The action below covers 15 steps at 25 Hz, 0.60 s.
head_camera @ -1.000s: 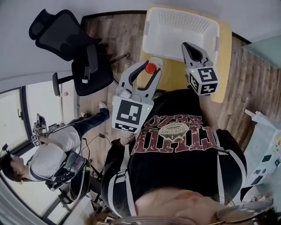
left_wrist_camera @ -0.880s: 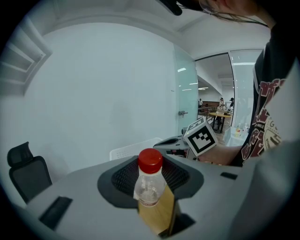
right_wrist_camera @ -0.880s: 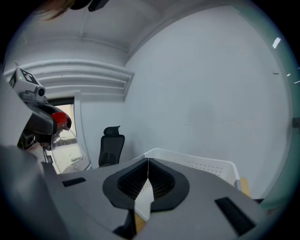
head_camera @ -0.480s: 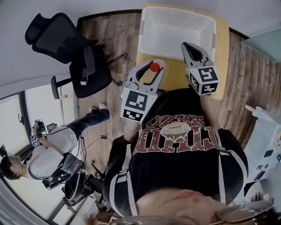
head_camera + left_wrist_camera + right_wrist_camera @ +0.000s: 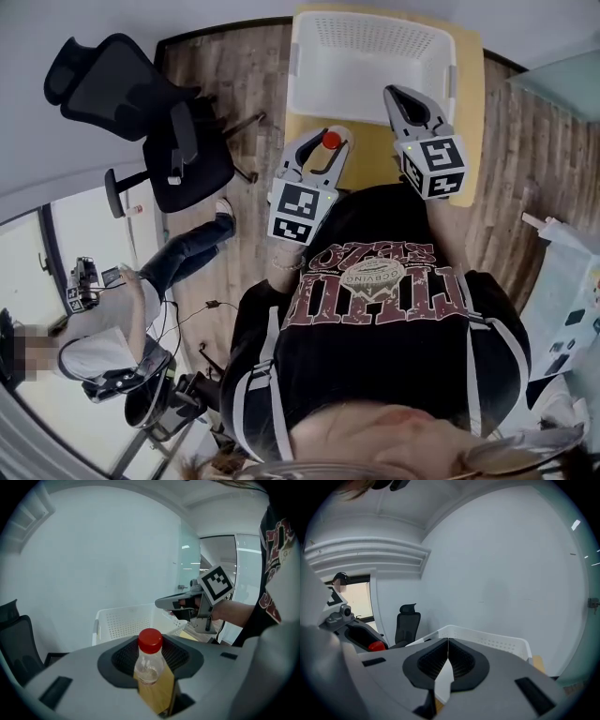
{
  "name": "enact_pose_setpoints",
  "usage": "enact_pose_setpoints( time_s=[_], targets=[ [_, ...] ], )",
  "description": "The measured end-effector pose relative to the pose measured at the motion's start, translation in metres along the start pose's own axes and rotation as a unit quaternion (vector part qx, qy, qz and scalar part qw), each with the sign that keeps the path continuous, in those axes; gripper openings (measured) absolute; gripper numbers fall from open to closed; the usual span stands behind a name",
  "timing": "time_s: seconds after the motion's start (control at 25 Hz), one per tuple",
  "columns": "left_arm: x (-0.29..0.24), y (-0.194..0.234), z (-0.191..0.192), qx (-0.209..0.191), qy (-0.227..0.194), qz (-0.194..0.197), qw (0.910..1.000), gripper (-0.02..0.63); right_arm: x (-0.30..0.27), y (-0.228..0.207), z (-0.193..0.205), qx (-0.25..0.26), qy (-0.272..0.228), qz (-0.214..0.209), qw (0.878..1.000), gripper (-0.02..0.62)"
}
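A small clear bottle (image 5: pixel 150 665) with a red cap (image 5: pixel 330 142) sits between the jaws of my left gripper (image 5: pixel 323 150), which is shut on it. That gripper hangs over the near left corner of a yellow table (image 5: pixel 366 159), just short of a white perforated basket (image 5: pixel 373 56). My right gripper (image 5: pixel 410 103) is shut with nothing in it; its tips reach the basket's near right rim. In the right gripper view the basket (image 5: pixel 487 641) lies straight ahead and the red cap (image 5: pixel 376 645) shows at the left. The left gripper view shows the right gripper (image 5: pixel 164 604) before the basket (image 5: pixel 124 623).
A black office chair (image 5: pixel 141 112) stands on the wood floor left of the table. A person (image 5: pixel 112 337) crouches at the lower left beside a window. A desk with small items (image 5: pixel 572 319) is at the right edge. A grey wall runs behind the basket.
My left gripper has moved right and forward with the bottle, closer to the basket and table. The right gripper has hardly shifted. The person at the lower left has moved.
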<state>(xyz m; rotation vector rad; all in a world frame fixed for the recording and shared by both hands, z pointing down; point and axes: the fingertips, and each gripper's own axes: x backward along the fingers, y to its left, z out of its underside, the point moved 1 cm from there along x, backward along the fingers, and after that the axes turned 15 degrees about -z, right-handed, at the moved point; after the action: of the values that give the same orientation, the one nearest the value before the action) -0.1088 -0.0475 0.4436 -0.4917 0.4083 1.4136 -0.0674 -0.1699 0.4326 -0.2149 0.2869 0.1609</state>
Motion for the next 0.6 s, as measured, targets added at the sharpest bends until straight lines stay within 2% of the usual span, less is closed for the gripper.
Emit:
enact_pose_setpoints(
  time_s=[0.32,0.6],
  targets=[
    [-0.022,-0.003,0.023,0.007,0.014,0.009,0.9998,0.195,-0.002,-0.003,0.002,-0.003,0.006,0.004,1.0,0.017],
    [-0.037,-0.01,0.035,-0.011,0.022,0.004,0.9997,0.195,0.002,-0.007,0.003,-0.007,0.008,0.008,1.0,0.017]
  ],
)
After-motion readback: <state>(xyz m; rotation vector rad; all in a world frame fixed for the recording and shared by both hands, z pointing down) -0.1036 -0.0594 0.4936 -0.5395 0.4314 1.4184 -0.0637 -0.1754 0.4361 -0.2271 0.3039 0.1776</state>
